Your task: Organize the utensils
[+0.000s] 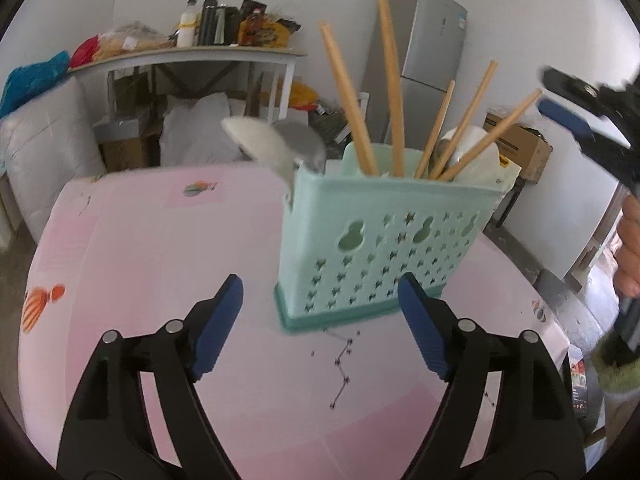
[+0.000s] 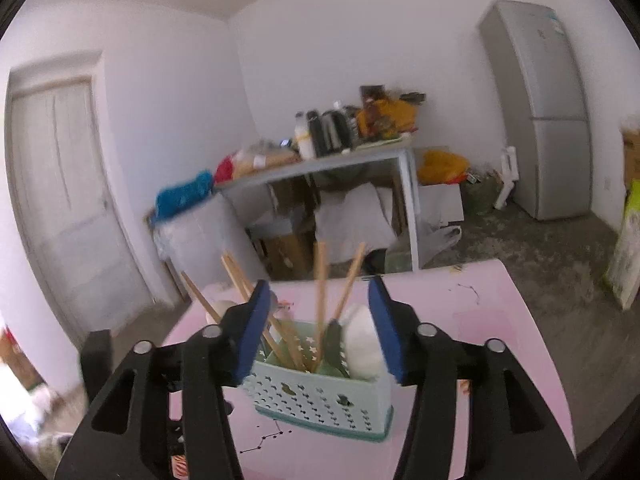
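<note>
With both the left gripper (image 1: pixel 320 324) and the right gripper (image 2: pixel 318 332) spread and empty, the utensils look stowed. Chopsticks (image 1: pixel 348 96) and spoons (image 1: pixel 272 148) stand inside the teal caddy (image 1: pixel 384 248) on the pink table (image 1: pixel 140 240); withdrawing straight back from the caddy should avoid snagging them.

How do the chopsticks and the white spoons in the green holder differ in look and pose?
The chopsticks are thin, straight, tan sticks; the white spoons have broad, rounded bowls. The chopsticks fan out high above the green holder; the spoons rise less and sit at one end. Both stand inside the same holder.
</note>
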### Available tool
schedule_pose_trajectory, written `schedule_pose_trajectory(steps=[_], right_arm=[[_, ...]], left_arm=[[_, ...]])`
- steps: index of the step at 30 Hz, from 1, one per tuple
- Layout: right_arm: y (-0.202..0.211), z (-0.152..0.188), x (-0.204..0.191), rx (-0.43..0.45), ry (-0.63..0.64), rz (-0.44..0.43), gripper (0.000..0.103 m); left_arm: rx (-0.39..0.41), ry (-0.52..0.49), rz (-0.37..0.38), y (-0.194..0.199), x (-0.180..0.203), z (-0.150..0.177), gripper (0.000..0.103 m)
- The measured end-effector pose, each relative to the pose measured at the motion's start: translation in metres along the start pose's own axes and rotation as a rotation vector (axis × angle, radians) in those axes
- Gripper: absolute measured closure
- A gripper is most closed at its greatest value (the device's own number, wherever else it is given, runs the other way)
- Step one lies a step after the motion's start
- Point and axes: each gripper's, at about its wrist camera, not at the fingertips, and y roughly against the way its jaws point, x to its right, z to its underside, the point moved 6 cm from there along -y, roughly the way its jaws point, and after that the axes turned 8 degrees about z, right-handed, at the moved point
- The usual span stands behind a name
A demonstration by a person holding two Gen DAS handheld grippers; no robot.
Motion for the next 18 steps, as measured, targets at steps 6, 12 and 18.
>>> schedule_pose_trajectory(steps=[6,12,18], right_arm=[[-0.024,0.045,0.054,-0.147,-0.288,-0.065,0.048],[-0.082,0.082,0.050,-0.306,-0.401,-0.214,0.046],[-0.083,0.088,0.039,-0.298,-0.417,-0.211,0.042]], left_arm=[[-0.014,0.002,0.057,-0.021,0.002,-0.012,0.026],[-0.018,0.038,0.114,-0.035,0.002,-0.022,0.025],[-0.025,0.104,0.135,-0.032,-0.005,-0.024,0.025]])
